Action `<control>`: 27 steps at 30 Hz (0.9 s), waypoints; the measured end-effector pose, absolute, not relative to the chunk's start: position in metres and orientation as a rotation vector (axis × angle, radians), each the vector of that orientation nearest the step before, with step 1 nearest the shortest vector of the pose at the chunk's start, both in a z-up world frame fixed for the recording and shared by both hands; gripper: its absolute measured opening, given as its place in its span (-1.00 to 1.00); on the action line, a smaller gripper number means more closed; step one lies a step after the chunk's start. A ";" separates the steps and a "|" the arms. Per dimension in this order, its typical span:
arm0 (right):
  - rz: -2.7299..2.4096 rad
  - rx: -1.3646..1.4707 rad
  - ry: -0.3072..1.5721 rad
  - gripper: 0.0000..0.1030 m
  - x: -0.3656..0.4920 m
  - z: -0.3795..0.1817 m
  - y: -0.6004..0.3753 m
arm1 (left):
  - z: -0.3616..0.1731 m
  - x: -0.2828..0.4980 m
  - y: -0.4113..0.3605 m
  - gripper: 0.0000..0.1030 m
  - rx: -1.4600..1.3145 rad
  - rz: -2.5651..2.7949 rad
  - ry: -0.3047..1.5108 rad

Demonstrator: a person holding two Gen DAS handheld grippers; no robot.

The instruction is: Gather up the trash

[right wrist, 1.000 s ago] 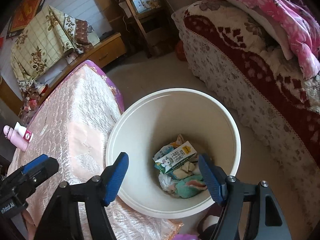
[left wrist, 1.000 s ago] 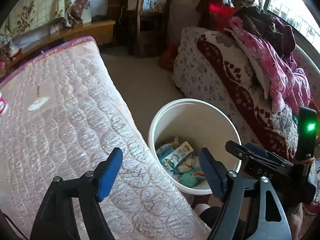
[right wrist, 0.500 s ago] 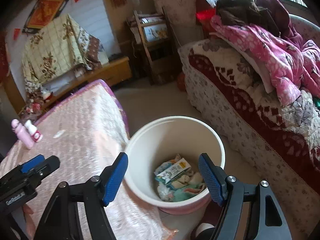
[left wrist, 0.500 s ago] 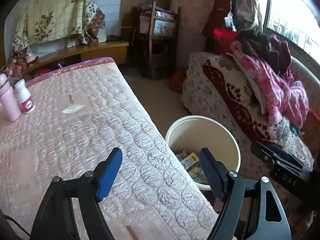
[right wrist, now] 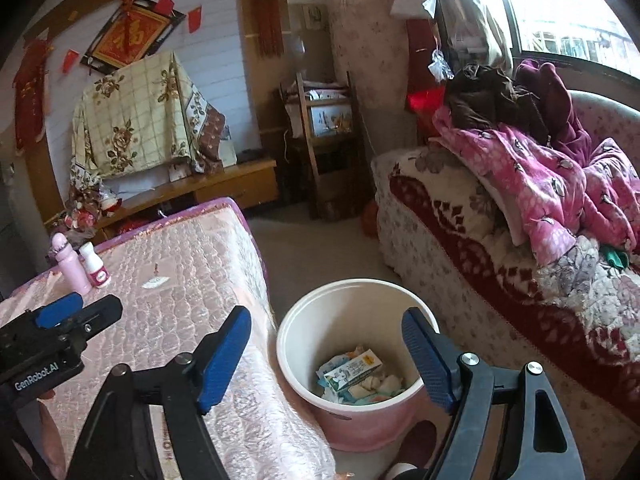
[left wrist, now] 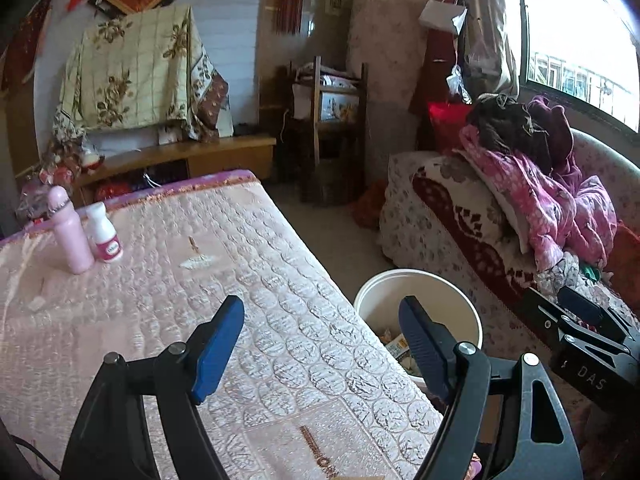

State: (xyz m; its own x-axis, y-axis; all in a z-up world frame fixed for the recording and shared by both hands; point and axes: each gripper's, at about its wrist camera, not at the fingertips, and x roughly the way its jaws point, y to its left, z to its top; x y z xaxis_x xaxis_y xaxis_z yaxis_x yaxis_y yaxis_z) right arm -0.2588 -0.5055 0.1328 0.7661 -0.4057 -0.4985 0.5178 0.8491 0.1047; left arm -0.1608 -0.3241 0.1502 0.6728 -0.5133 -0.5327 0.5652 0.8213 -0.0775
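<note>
Already the bin (right wrist: 352,364) on the floor beside the bed (right wrist: 168,280) holds a milk carton (right wrist: 352,368) and wrappers. Both the left gripper (left wrist: 320,344) and right gripper (right wrist: 326,356) hang open and empty; small scraps (left wrist: 198,260) remain on the bed.

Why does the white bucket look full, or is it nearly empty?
Nearly empty. In the right wrist view the bucket holds only a shallow layer at the bottom: a small carton lying on crumpled wrappers, with bare wall above.

Bucket (left wrist: 420,292) near rim hidden behind left tool (left wrist: 320,344); carton print illegible
</note>
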 end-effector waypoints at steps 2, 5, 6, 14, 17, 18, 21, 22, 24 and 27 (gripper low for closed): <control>-0.506 0.259 0.467 0.64 -0.263 0.136 -0.504 | 0.154 -0.165 -0.319 0.56 0.092 -0.612 0.554; -0.507 0.267 0.446 0.66 -0.268 0.142 -0.499 | 0.158 -0.169 -0.314 0.56 0.085 -0.612 0.532; -0.508 0.267 0.446 0.67 -0.268 0.143 -0.499 | 0.159 -0.170 -0.313 0.56 0.084 -0.614 0.529; -0.514 0.245 0.443 0.75 -0.268 0.150 -0.493 | 0.160 -0.171 -0.311 0.56 0.084 -0.617 0.518; -0.515 0.239 0.442 0.76 -0.268 0.152 -0.491 | 0.160 -0.170 -0.309 0.56 0.082 -0.617 0.520; -0.516 0.237 0.442 0.76 -0.268 0.153 -0.490 | 0.160 -0.170 -0.309 0.56 0.083 -0.616 0.520; -0.514 0.240 0.441 0.76 -0.268 0.153 -0.491 | 0.161 -0.171 -0.309 0.56 0.080 -0.613 0.519; -0.513 0.240 0.440 0.76 -0.268 0.153 -0.491 | 0.161 -0.171 -0.308 0.56 0.081 -0.613 0.517; -0.511 0.239 0.439 0.76 -0.268 0.155 -0.490 | 0.162 -0.171 -0.308 0.56 0.082 -0.611 0.515; -0.508 0.234 0.441 0.76 -0.268 0.157 -0.489 | 0.162 -0.171 -0.308 0.56 0.087 -0.609 0.511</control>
State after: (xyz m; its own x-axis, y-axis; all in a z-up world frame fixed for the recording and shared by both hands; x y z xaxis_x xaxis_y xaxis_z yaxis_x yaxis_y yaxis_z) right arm -0.2677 -0.4893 0.1572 0.7831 -0.4173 -0.4612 0.5159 0.8499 0.1071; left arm -0.1709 -0.3076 0.1622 0.7005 -0.5248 -0.4836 0.5671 0.8207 -0.0694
